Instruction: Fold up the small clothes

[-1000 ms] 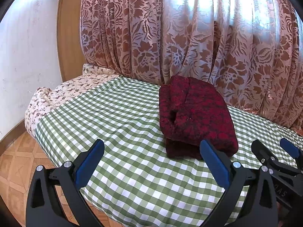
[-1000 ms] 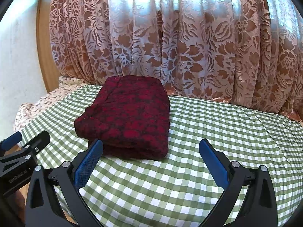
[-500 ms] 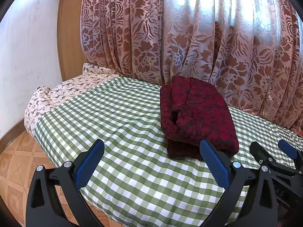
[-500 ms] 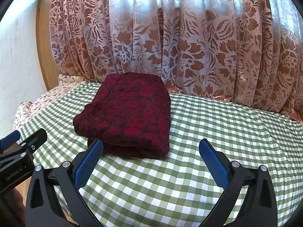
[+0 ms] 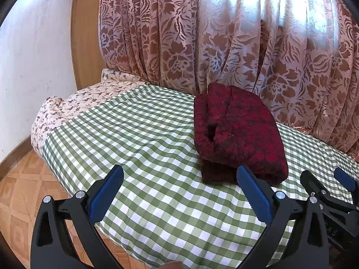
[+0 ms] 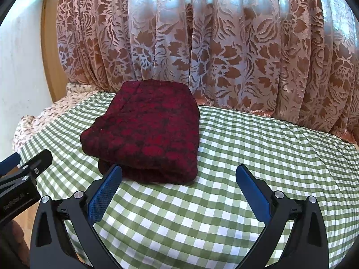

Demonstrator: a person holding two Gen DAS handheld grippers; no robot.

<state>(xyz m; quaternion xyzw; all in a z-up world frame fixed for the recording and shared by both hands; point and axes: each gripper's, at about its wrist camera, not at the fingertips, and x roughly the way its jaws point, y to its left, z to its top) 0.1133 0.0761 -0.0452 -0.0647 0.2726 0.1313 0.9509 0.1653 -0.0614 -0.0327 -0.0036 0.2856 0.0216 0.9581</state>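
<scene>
A dark red patterned garment [image 5: 237,132] [image 6: 148,134] lies folded in a thick stack on the green-checked cloth [image 5: 143,148] [image 6: 258,157]. My left gripper [image 5: 179,179] is open with nothing between its blue pads, just in front and left of the stack. My right gripper [image 6: 178,179] is open too, its left pad close to the stack's near edge without holding it. Each gripper shows at the edge of the other's view: the right gripper [image 5: 327,186], the left gripper [image 6: 24,172].
A floral lace curtain [image 5: 224,33] [image 6: 213,40] hangs right behind the bed. A flowered quilt [image 5: 74,105] sticks out at the left end. A white wall [image 5: 33,67] and parquet floor [image 5: 20,192] lie to the left.
Both grippers have drifted slightly nearer the folded stack, the right one most. The garment itself has not moved and both jaws stay open.
</scene>
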